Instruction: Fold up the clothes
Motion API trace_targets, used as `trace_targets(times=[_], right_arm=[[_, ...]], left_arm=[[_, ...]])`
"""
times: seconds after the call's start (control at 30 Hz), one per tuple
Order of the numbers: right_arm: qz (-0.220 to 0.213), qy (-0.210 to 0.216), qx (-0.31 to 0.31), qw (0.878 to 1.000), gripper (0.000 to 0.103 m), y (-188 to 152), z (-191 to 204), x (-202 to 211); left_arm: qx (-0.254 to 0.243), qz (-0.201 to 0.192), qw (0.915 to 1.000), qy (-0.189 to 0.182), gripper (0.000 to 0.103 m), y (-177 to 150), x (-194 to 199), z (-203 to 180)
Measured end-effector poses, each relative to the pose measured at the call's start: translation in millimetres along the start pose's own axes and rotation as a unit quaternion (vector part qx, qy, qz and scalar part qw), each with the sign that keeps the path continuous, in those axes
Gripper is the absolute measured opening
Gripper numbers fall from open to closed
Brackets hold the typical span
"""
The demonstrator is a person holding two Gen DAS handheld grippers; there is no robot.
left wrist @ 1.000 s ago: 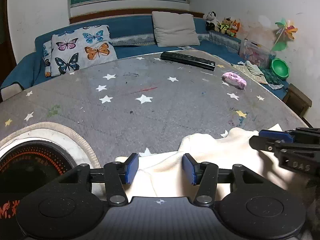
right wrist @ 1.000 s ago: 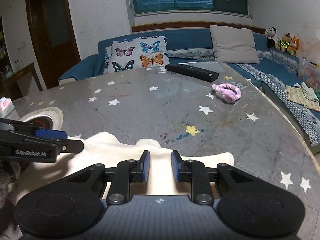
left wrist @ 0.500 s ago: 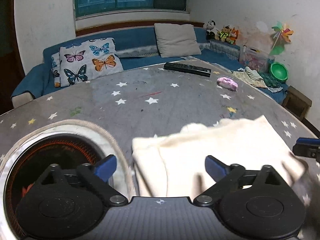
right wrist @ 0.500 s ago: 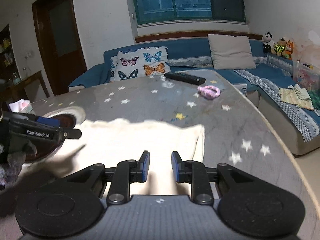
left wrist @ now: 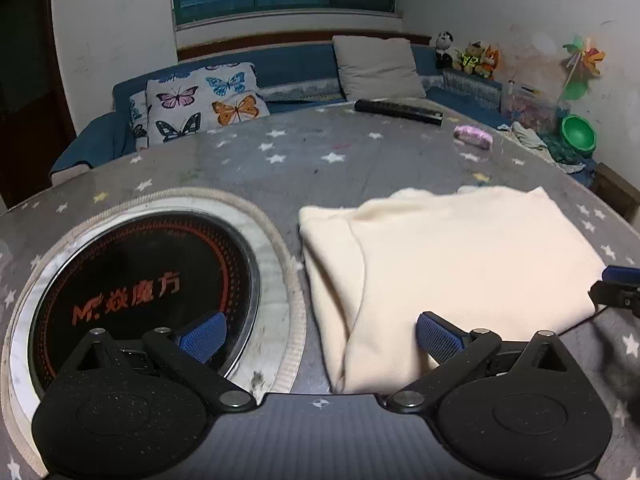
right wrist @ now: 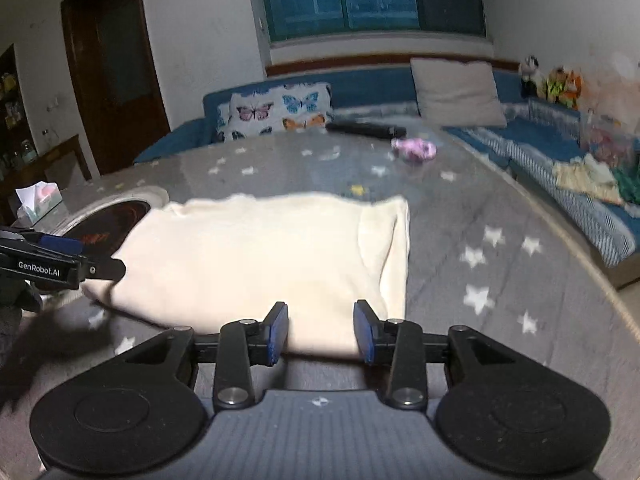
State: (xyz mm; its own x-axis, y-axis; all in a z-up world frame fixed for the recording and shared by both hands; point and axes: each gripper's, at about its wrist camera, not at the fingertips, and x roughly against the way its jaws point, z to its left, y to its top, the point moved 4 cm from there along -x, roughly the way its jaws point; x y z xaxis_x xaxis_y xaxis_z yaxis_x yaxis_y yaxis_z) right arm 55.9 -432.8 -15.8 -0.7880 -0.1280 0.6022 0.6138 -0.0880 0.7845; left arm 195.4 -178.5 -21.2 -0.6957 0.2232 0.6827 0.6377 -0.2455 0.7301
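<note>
My left tongs (left wrist: 318,336) stand spread to their widest, having just finished opening; nothing is clamped. The left pad (left wrist: 202,334) hangs over the dark round cooktop (left wrist: 140,280) set into the table, and the right pad (left wrist: 438,340) sits over the near edge of the cream garment (left wrist: 460,264), not pressing on it as far as I can see. My right tongs (right wrist: 320,334) are partly parted and have just been opening; the near hem of the garment (right wrist: 260,264) lies between the pads, with a visible gap on each side, so there is no grip.

The garment lies folded flat on the grey star-printed tablecloth (left wrist: 320,168), a folded sleeve or side panel along its left edge in the left view. It lies just beside the pale ring around the cooktop. From the right view, my left tongs (right wrist: 60,258) show at the left margin, at the garment's left edge.

Farther back on the table: a black remote control (left wrist: 398,111) and a small pink knitted item (left wrist: 472,137), well apart from the garment. Beyond the table, a blue sofa (left wrist: 296,64) carries a butterfly cushion (left wrist: 204,106) and a grey cushion (left wrist: 376,68). A tissue box (right wrist: 38,202) sits at the left in the right view.
</note>
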Motion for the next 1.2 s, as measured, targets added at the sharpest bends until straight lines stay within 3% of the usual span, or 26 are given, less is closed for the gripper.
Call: trace_targets(times=[0.3,0.47,0.73,0.97,1.2], right_arm=[[-0.022,0.010,0.009,1.000,0.039,17,8,4],[-0.005,0.008,0.000,1.000,0.040,11,7,-15],[-0.014,0.021,0.012,1.000,0.041,14,18,-6],[-0.001,0.019,0.020,1.000,0.042,9,24,-14],[0.001,0.019,0.032,0.999,0.049,8,34,-16]], left_arm=[[0.009,-0.004,0.9999,0.004,0.103,-6,5,10],[0.007,0.008,0.9999,0.011,0.103,-15,-1,13],[0.037,-0.009,0.9993,-0.001,0.103,-13,13,20],[0.054,0.005,0.9985,0.009,0.103,-17,9,29],[0.063,0.012,0.9979,0.004,0.103,-23,11,33]])
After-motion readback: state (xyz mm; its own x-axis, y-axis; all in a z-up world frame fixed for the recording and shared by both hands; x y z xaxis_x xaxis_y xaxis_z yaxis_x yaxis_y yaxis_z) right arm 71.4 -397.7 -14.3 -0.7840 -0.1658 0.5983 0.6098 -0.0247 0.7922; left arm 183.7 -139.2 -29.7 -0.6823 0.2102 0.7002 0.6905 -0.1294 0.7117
